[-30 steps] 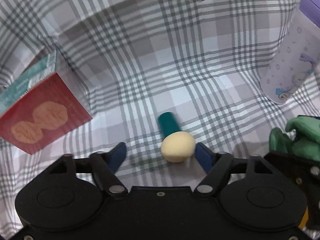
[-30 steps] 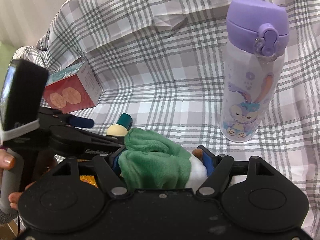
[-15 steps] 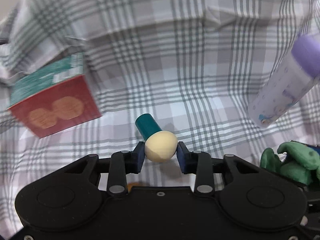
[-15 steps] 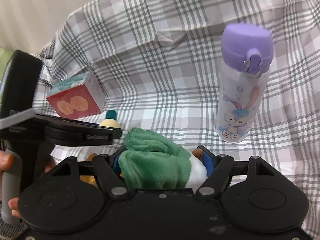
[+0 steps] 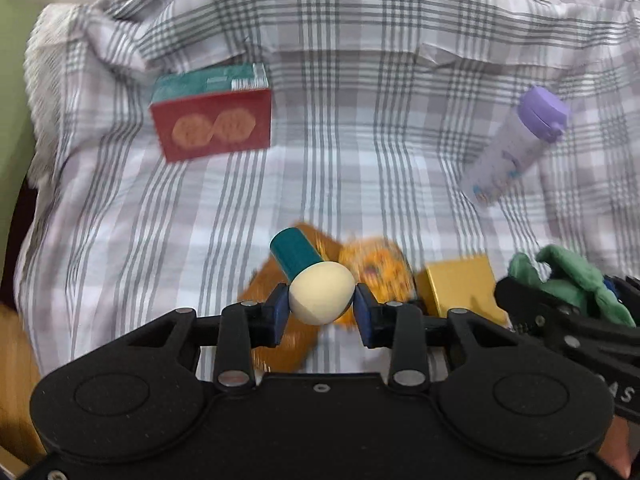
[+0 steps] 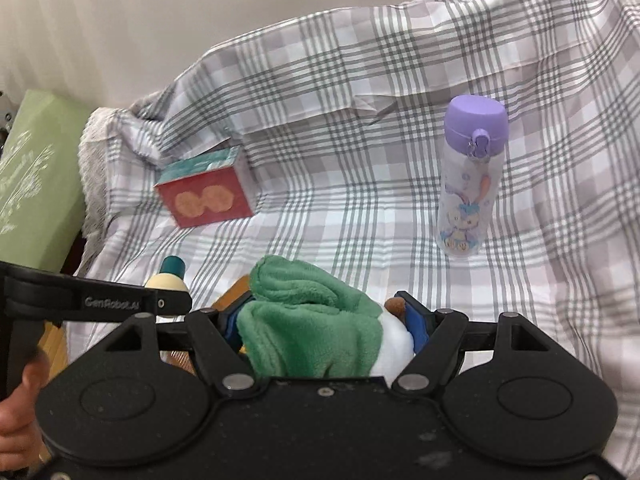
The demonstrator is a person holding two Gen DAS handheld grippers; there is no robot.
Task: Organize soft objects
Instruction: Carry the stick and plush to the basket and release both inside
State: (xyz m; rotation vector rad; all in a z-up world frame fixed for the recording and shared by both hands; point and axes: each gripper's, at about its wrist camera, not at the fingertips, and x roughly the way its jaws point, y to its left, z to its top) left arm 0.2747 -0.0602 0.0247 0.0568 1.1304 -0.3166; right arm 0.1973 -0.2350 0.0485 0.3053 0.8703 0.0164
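Note:
My left gripper (image 5: 322, 307) is shut on a small sponge applicator (image 5: 316, 288) with a cream round head and a teal handle, held up above the checked cloth (image 5: 340, 152). The same applicator (image 6: 170, 278) shows in the right wrist view, at the left behind the left gripper's arm. My right gripper (image 6: 324, 320) is shut on a green and white plush toy (image 6: 316, 320), which fills the gap between its blue pads. That plush (image 5: 568, 280) appears at the right edge of the left wrist view.
A red and teal box (image 5: 212, 120) (image 6: 204, 192) lies at the back left of the cloth. A purple-capped bottle (image 6: 466, 176) (image 5: 516, 148) stands at the right. Orange patterned items (image 5: 376, 264) and a gold box (image 5: 460, 284) lie under my left gripper. A green cushion (image 6: 32, 184) sits far left.
My left gripper shut on the applicator and lifted it off the cloth. Both grippers rose and pulled back, so the box and bottle look farther away. The right one kept its hold on the plush.

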